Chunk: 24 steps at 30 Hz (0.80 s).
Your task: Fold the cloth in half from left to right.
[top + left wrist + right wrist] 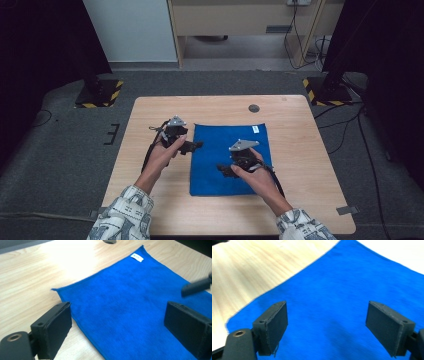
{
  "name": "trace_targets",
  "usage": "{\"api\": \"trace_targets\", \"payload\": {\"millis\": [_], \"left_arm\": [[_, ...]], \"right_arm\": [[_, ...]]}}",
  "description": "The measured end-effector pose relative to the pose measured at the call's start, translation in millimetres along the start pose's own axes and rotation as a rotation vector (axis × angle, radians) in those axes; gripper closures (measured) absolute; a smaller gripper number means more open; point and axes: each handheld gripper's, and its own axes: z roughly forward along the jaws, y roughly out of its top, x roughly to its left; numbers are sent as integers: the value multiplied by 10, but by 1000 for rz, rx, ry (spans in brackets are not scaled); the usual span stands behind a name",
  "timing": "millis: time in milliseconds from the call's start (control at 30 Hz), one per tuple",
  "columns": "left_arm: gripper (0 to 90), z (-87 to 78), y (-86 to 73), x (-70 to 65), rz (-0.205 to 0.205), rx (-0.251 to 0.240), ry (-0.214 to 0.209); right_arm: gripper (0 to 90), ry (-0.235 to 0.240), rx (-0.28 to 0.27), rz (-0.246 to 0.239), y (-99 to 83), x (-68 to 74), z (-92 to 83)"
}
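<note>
Pale wooden surface [295, 150] at frame centre, with a blue cloth [220, 150] spread flat in the middle and a dark round hole [254, 108] beyond it. Left gripper [196, 145] at the cloth's left edge, fingers apart, nothing between. Right gripper [223, 170] over the cloth's lower middle, fingers wide apart and empty.

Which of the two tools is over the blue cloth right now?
The right tool, held above the cloth's near half. The left tool sits beside the cloth's left edge, mostly over bare table.
</note>
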Motion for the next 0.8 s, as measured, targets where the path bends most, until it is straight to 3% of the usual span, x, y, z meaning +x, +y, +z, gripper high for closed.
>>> {"api": "trace_targets", "payload": {"millis": [267,500,733,800], "left_arm": [[77,-15,120,103,10,-36,42],[77,15,164,132,0,-14,42],[77,25,146,142,-8,15,61],[77,41,136,152,-13,20,66]], "right_arm": [[244,67,30,-49,46,273,170],[292,118,72,-87,49,485,326],[357,150,62,-127,49,623,351],[424,165,62,-142,37,682,363]]}}
